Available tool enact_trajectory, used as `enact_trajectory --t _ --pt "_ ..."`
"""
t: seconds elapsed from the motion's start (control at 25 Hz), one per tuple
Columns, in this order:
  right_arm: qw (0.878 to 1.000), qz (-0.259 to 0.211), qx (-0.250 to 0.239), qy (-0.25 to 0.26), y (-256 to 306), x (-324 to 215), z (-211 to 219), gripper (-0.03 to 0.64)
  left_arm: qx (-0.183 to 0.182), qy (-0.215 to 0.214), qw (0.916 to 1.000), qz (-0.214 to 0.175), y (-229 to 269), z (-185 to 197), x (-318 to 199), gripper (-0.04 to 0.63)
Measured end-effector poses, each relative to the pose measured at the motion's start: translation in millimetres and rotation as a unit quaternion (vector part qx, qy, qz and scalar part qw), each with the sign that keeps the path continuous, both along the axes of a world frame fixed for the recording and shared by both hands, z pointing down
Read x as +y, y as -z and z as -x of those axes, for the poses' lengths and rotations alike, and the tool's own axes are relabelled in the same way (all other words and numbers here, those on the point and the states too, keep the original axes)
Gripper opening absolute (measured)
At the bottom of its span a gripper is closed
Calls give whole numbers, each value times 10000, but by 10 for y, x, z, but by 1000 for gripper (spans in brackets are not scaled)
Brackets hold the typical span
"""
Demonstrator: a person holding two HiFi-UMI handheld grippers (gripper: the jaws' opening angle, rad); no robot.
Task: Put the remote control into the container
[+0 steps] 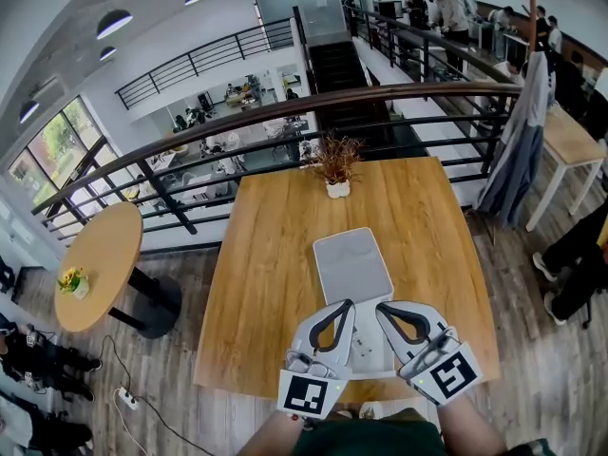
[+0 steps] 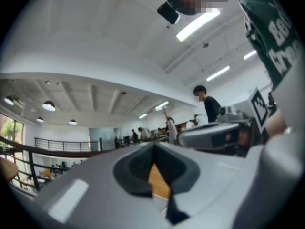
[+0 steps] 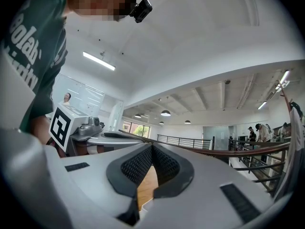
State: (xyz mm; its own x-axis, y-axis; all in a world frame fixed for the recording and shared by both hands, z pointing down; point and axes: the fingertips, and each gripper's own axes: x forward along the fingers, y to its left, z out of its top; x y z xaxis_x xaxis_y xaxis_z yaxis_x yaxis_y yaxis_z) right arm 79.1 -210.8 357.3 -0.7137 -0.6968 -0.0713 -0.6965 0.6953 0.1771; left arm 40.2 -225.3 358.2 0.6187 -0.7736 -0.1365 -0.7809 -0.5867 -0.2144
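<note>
Both claws pressed together and empty, left gripper (image 1: 342,308) and right gripper (image 1: 385,310) side by side at the wooden table's (image 1: 266,283) near edge; I can't surely pick out the remote control, perhaps the white piece (image 1: 369,348) between them, just near of the grey container (image 1: 319,255), so I'd spread one claw first, then straddle its long sides.

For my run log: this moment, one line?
left gripper shut, empty | right gripper shut, empty | container on table | remote control unseen

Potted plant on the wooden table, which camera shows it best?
The head view: the potted plant stands in full at the table's far edge, by the railing. Neither gripper view shows it, only a sliver of tabletop wood.
</note>
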Motion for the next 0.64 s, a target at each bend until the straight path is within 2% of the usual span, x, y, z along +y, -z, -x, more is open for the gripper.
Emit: enact_trajectory --t 0.48,0.64 --pt "9998 -139 -86 95 1 59 -12 18 -25 -13 10000 12 2 -20 24 -2" --pt "9999 -67 26 138 -44 87 5 17 -266 -89 9992 -290 48 -48 72 -2"
